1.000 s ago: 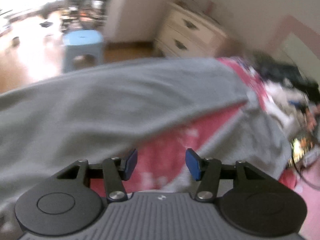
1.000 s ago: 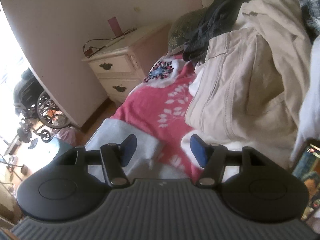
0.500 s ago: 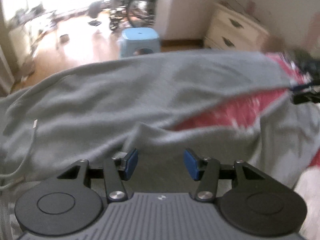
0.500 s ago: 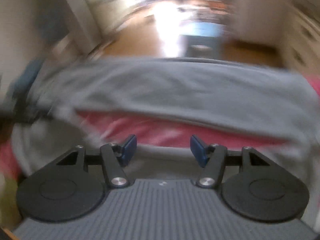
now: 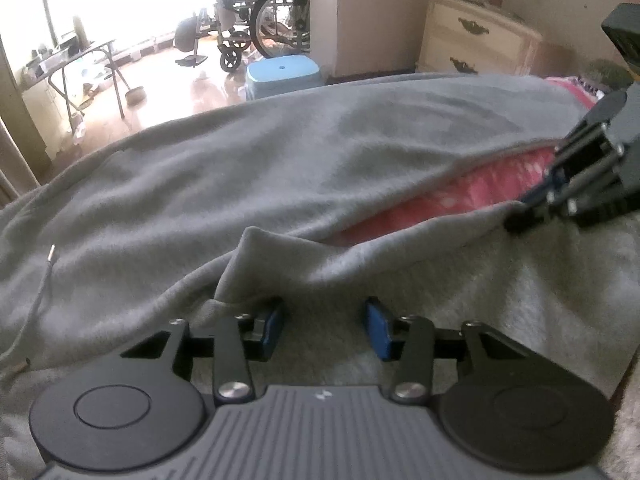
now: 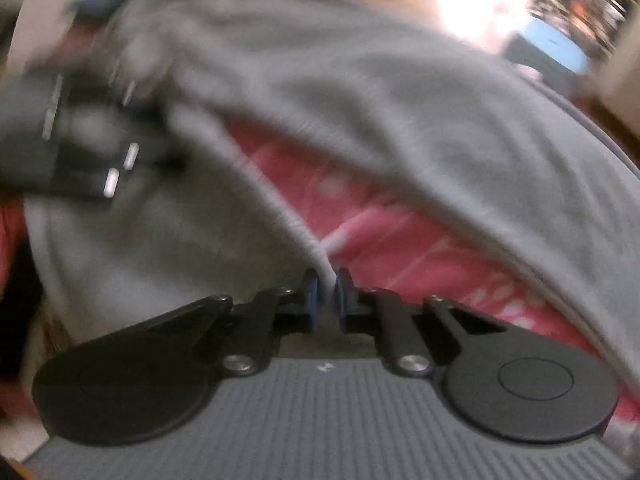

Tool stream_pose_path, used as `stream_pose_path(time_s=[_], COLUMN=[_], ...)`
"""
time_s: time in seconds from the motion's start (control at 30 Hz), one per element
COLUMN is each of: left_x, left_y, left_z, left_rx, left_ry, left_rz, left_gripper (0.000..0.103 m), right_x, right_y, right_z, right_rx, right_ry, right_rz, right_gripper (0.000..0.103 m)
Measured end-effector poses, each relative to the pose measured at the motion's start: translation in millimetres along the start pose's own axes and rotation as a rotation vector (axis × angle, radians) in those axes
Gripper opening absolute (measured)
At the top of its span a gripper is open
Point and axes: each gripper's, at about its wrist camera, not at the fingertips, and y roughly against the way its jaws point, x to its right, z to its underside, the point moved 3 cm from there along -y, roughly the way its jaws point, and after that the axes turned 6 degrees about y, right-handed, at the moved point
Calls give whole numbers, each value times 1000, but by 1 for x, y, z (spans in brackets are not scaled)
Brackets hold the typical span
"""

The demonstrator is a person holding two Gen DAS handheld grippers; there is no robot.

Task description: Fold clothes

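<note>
**Right gripper pinching the grey hem, left gripper spread over the cloth**

Your left gripper (image 5: 325, 328) sits low in the frame with its blue pads well apart, nothing between them. A raised fold of the grey garment (image 5: 240, 168) stands just beyond its left pad, and pale grey cloth lies under and ahead of both pads. The garment spreads across the whole middle of the left wrist view, its far edge running from the left border up to the upper right. A drawstring (image 5: 42, 288) with a metal tip lies on the cloth at the left edge.

Your right gripper (image 6: 327, 296) has its pads drawn together on a thin hem of the garment, which rises from the pads toward the upper left of that blurred view. In the left wrist view it shows at the right edge, touching the cloth edge.

Between the two grey edges a wedge of pink patterned bedding (image 5: 460, 196) is bare, widening toward the right.

Beyond the far edge the floor is open around a blue stool (image 5: 283, 74), with a wheelchair (image 5: 264, 20) behind it and a cream dresser (image 5: 476, 40) at upper right.
</note>
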Motion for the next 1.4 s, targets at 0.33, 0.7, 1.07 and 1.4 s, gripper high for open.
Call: stream_pose_path(time_s=[0.33, 0.7, 1.07, 1.4], left_x=[-5, -18, -16, -45], left_y=[10, 0, 19, 37], left_z=[-4, -12, 8, 37], left_rx=[51, 27, -144, -224], left_ry=[40, 178, 172, 295], left_rz=[40, 84, 297, 241], left_gripper=[45, 38, 56, 54], right_x=[75, 126, 132, 110], right_y=[49, 23, 90, 120], right_z=[23, 102, 234, 309], right_rx=[122, 56, 94, -101], right_ry=[-412, -955, -1313, -1355], right_rz=[-3, -64, -159, -62], right_gripper=[5, 0, 25, 9])
